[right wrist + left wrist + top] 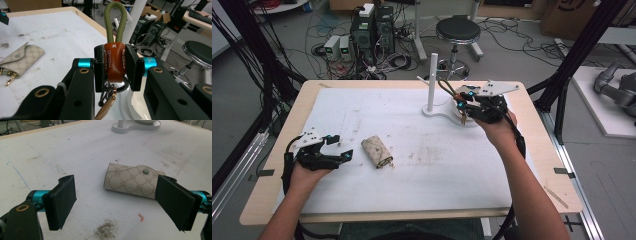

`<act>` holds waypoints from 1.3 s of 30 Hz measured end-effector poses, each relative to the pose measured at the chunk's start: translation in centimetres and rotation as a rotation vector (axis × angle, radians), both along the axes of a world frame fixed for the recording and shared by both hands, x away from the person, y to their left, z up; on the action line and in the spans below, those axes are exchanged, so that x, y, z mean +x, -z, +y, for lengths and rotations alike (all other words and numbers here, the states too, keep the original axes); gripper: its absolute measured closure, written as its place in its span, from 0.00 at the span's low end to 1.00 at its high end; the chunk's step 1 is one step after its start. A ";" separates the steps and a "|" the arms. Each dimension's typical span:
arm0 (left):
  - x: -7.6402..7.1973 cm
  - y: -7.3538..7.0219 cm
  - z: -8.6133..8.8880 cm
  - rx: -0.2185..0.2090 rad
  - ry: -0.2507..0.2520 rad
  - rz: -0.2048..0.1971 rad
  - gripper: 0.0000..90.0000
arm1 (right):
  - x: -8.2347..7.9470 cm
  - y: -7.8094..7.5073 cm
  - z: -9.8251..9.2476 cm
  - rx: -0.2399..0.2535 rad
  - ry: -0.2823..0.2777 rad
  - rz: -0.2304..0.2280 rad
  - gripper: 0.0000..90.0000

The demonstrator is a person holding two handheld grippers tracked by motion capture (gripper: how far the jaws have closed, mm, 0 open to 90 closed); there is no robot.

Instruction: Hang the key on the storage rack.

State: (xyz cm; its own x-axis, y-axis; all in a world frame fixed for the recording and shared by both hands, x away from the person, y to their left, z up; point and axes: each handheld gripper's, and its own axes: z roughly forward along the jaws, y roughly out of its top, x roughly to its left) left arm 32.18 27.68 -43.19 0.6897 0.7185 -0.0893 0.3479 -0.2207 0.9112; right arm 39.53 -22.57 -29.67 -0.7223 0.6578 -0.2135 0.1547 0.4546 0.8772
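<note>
My right gripper (114, 68) is shut on a keychain (114, 56). Its brown leather tab sits between the pads, a green cord loop (114, 22) stands above them, and metal clips hang below. In the high view that gripper (463, 103) hovers at the far right, beside a white stand (432, 80) with an upright post. A beige patterned key pouch (377, 152) lies on the white mat left of centre, with keys poking from its near end. My left gripper (340, 147) rests just left of the pouch. Its jaws (117, 195) stand wide open with the pouch (132, 180) beyond them, untouched.
The white mat (412, 170) covers most of the wooden table (542, 165). Behind the table are a black stool (457, 30), computer towers (372, 30) and loose cables on the floor. A black frame post (569, 70) rises at the right.
</note>
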 end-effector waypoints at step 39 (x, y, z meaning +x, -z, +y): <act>-0.2 0.1 0.4 0.005 -0.005 0.000 0.19 | 3.4 -0.3 3.5 -0.096 0.098 0.053 0.42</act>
State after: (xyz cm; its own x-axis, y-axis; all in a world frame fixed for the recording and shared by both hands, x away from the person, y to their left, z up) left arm 32.02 28.03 -43.26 0.6862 0.7223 -0.0858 0.3488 -0.2232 0.9102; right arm 42.89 -19.11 -29.38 -0.6679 0.7037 -0.2425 0.2471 0.5169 0.8196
